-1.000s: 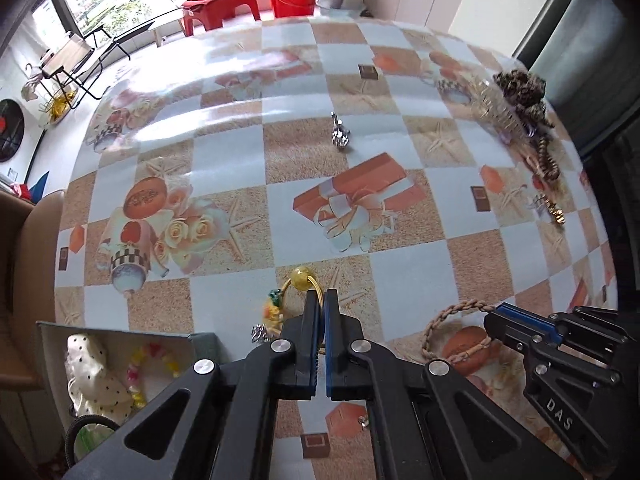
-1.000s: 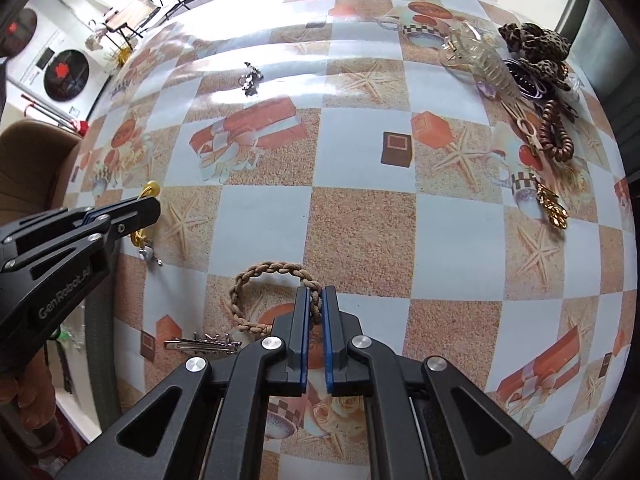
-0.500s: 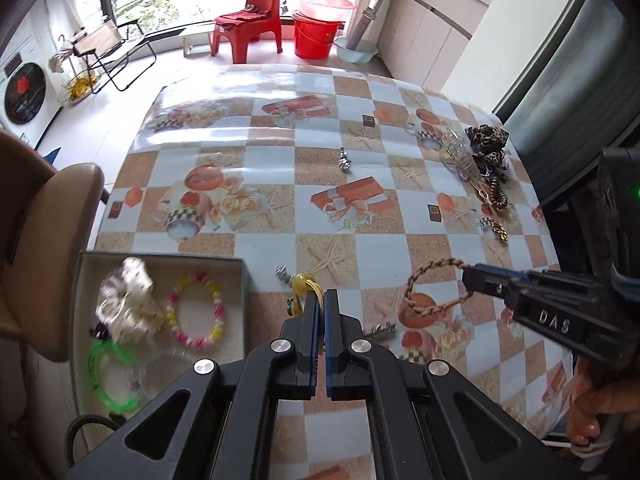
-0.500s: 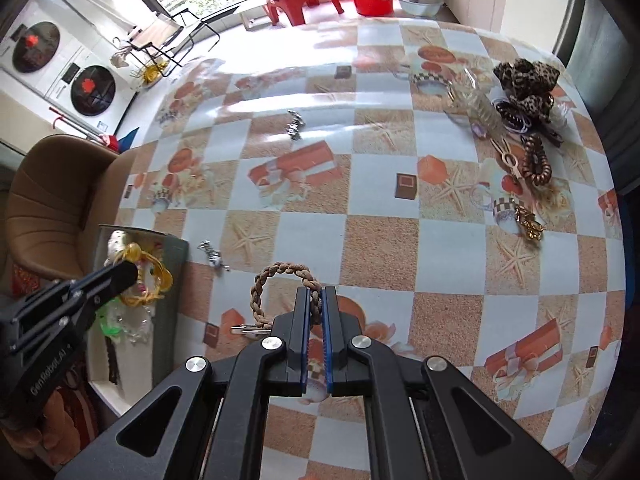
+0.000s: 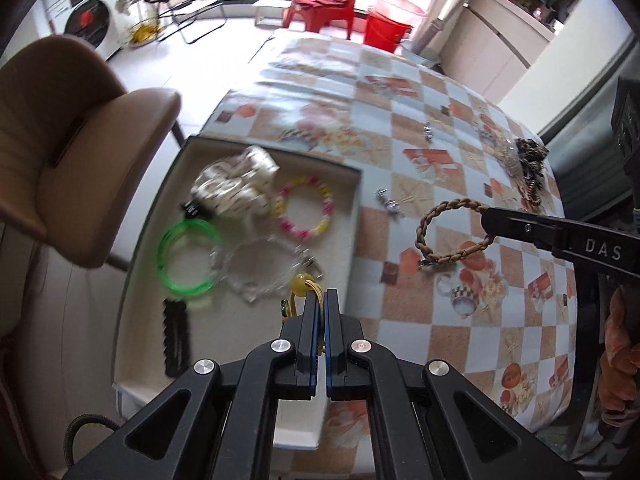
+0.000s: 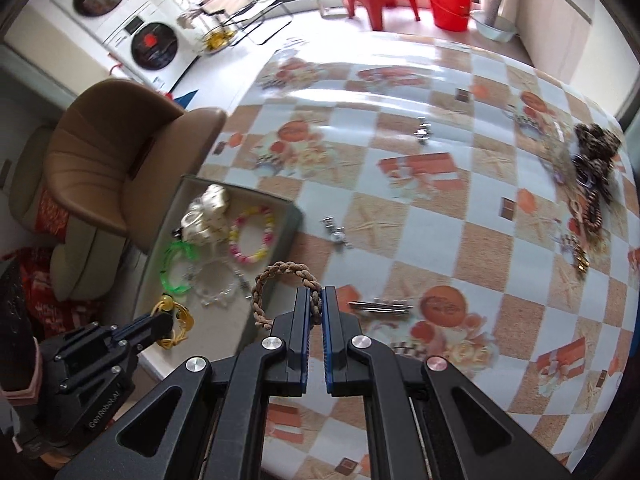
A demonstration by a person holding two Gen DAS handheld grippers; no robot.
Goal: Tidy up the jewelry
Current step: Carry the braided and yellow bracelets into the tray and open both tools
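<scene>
My left gripper [image 5: 320,294] is shut on a yellow beaded bracelet [image 5: 305,285] and holds it above the near right part of the open jewelry box [image 5: 136,280]. The bracelet also shows in the right wrist view [image 6: 176,320]. My right gripper [image 6: 317,292] is shut on a brown braided bracelet [image 6: 276,280], held in the air near the box's right edge; it shows in the left wrist view [image 5: 430,220]. The box holds a pink-yellow bead bracelet [image 5: 306,208], a green bangle [image 5: 184,256], a clear bracelet [image 5: 260,268], a white scrunchie [image 5: 236,184] and a black clip [image 5: 176,336].
On the checked tablecloth [image 6: 420,216] lie a silver hair clip [image 6: 380,306], two small silver pieces [image 6: 336,232] [image 6: 424,130], and a heap of hair ties and clips at the far right [image 6: 588,168]. A brown chair [image 5: 76,140] stands left of the box.
Both grippers have lifted their bracelets off the table and moved left: the yellow bracelet now hangs over the box and the braided bracelet is close to the box's right edge.
</scene>
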